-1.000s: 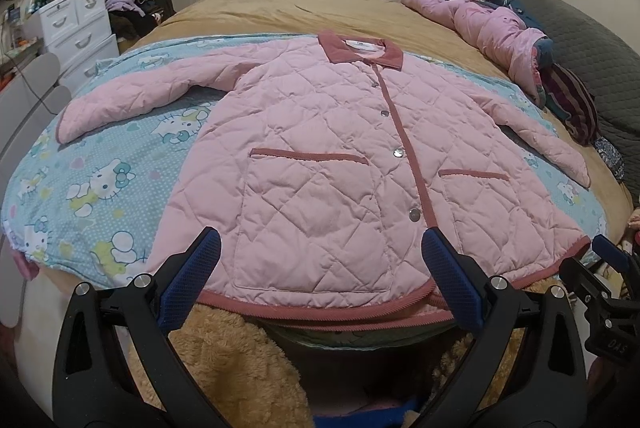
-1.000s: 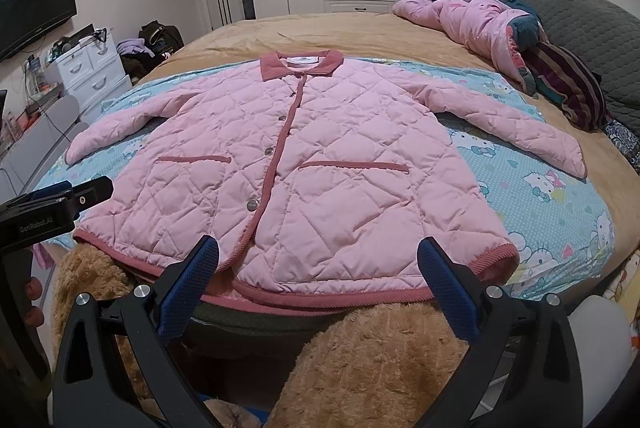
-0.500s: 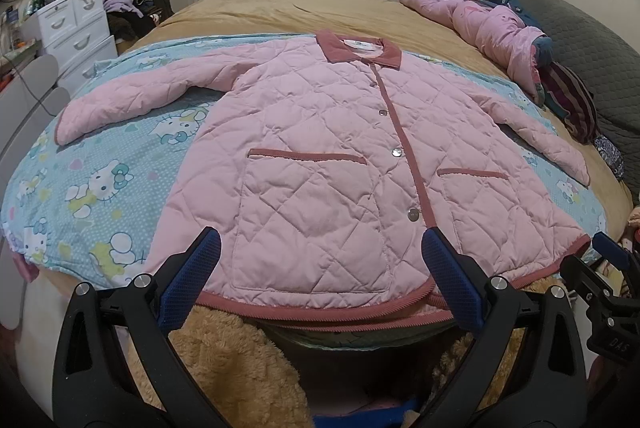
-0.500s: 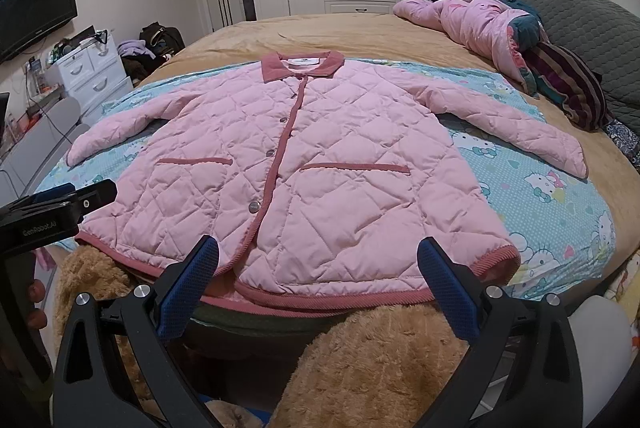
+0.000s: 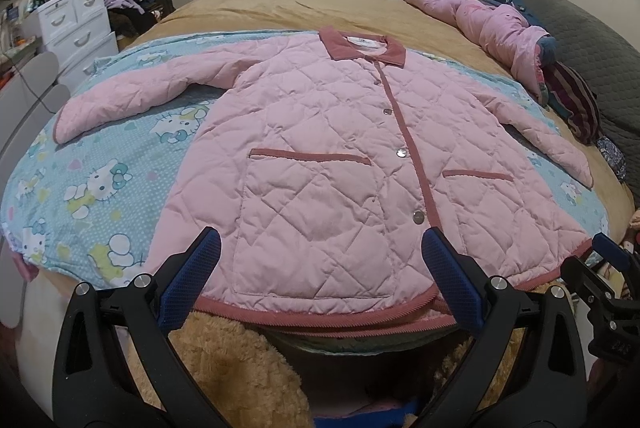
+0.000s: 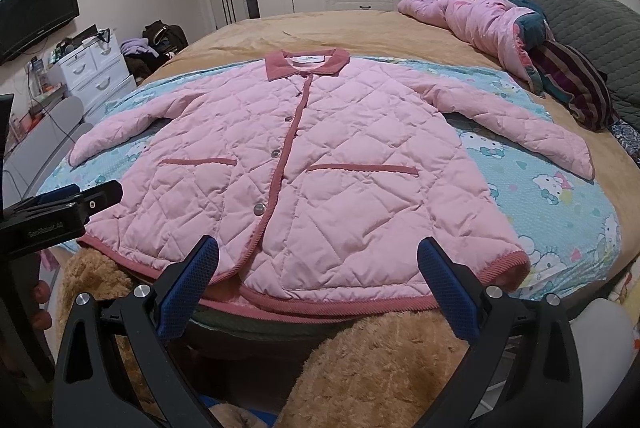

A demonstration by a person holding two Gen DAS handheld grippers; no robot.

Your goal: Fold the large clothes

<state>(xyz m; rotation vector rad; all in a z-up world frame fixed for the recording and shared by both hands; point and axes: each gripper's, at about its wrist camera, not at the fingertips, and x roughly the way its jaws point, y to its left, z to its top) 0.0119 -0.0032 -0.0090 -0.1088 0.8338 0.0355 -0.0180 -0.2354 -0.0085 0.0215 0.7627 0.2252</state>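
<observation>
A pink quilted jacket with a dusty-rose collar and trim (image 5: pixel 320 164) (image 6: pixel 320 164) is lying flat and buttoned, sleeves spread, on a light-blue cartoon-cat printed sheet (image 5: pixel 100 184) (image 6: pixel 552 188) at the near edge of the tan-covered bed (image 5: pixel 280 8), its hem hanging at that edge. The left gripper (image 5: pixel 320 280) and the right gripper (image 6: pixel 318 280) are hovering just before the hem, jaws standing wide and gripping nothing.

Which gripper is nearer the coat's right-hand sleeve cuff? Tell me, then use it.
Right. The right gripper hovers with open jaws at the pink quilted coat hem, on the same side as that cuff. The left gripper sits further toward the opposite sleeve, jaws open.
</observation>
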